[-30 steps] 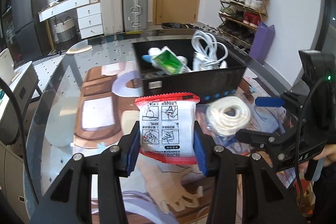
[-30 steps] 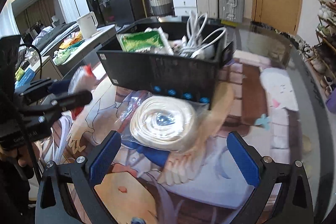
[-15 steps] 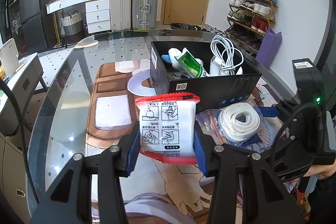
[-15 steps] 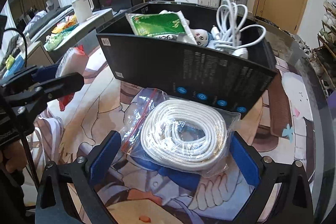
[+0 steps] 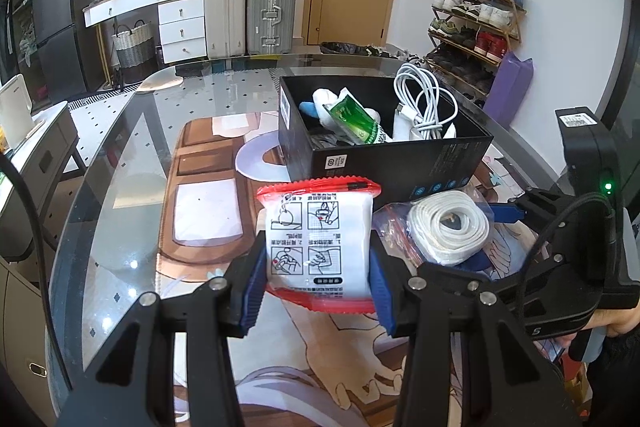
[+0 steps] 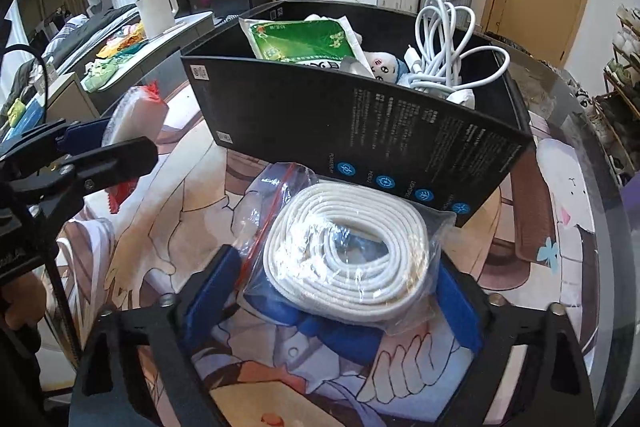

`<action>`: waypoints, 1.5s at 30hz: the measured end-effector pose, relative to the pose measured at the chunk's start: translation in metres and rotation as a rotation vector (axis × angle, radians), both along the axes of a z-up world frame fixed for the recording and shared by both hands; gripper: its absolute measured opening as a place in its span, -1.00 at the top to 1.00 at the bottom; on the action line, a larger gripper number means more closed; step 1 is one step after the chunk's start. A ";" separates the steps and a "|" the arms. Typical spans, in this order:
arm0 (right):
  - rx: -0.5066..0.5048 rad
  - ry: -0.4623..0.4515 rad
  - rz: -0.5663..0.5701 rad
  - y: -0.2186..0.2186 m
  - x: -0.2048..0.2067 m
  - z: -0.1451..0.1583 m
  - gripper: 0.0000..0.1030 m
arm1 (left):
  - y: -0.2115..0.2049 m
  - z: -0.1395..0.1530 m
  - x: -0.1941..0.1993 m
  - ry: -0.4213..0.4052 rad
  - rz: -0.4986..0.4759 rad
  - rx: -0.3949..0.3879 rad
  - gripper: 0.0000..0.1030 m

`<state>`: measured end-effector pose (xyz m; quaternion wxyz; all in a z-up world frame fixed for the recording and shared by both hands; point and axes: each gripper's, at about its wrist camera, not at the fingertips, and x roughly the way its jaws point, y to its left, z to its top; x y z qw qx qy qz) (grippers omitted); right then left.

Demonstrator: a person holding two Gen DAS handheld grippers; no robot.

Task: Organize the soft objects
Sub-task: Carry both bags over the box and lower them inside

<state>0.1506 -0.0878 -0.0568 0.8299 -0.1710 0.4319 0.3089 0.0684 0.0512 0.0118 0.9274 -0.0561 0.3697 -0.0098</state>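
The black box (image 5: 384,155) at twelve o'clock already holds a green packet, a plush and a cable. The right gripper (image 6: 332,291) brackets the bagged white rope coil (image 6: 348,251), pads nearly touching (slippery film might slide free). The left gripper (image 5: 318,267) clamps the red-edged tissue pack (image 5: 320,243).

A home: shoe rack (image 5: 476,23), suitcases (image 5: 248,11), fridge (image 5: 60,11), glass table (image 5: 120,155).

Our left gripper (image 5: 318,281) has black arms, blue ribbed pads, silver screws. Our right gripper (image 6: 334,297) matches. A green LED glows.
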 end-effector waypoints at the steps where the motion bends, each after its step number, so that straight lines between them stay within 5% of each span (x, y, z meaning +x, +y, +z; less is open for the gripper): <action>1: 0.000 -0.001 0.008 -0.001 0.000 0.001 -0.49 | -0.001 0.000 0.000 0.000 -0.002 0.000 0.14; 10: 0.034 -0.018 0.035 -0.025 -0.010 0.003 -0.05 | -0.005 0.004 -0.003 -0.012 -0.014 0.001 0.14; 16: 0.065 -0.033 0.046 -0.045 -0.021 0.009 -0.04 | -0.006 0.009 -0.006 -0.032 -0.023 -0.005 0.14; 27: 0.159 -0.125 0.019 -0.077 -0.022 0.064 -0.04 | -0.011 0.023 -0.001 -0.067 -0.026 -0.007 0.13; 45: 0.160 -0.158 0.002 -0.041 0.036 0.087 -0.04 | -0.019 0.043 0.064 -0.077 -0.031 0.024 0.13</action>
